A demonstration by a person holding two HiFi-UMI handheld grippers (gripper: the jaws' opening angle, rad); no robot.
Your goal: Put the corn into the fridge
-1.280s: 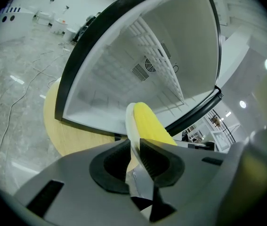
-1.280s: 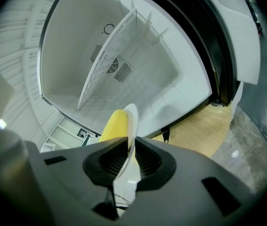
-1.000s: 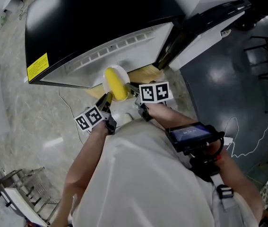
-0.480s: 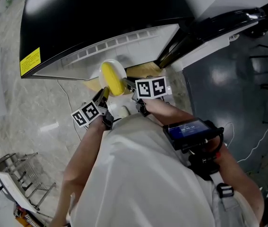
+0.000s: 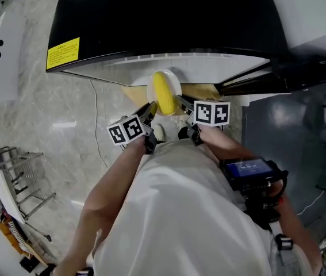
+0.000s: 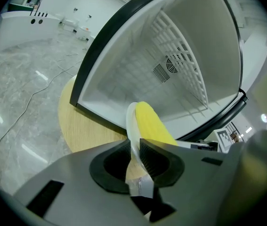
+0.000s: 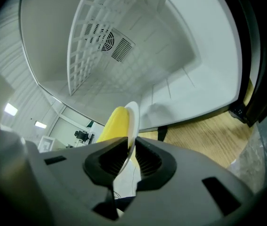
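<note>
Plate (image 5: 175,84) and corn (image 5: 163,94) have come down, centred before the open fridge (image 5: 168,16).
Your left gripper (image 6: 133,149) and right gripper (image 7: 130,152) each clamp the plate rim, with the corn lying on top, just outside the fridge. Keep both level, advance together, and clear the wire rack (image 7: 91,46). The yellow label (image 5: 62,53) has print too small to read.

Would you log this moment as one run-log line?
left hand-held gripper: shut on plate | right hand-held gripper: shut on plate | corn: on plate | fridge: open
</note>
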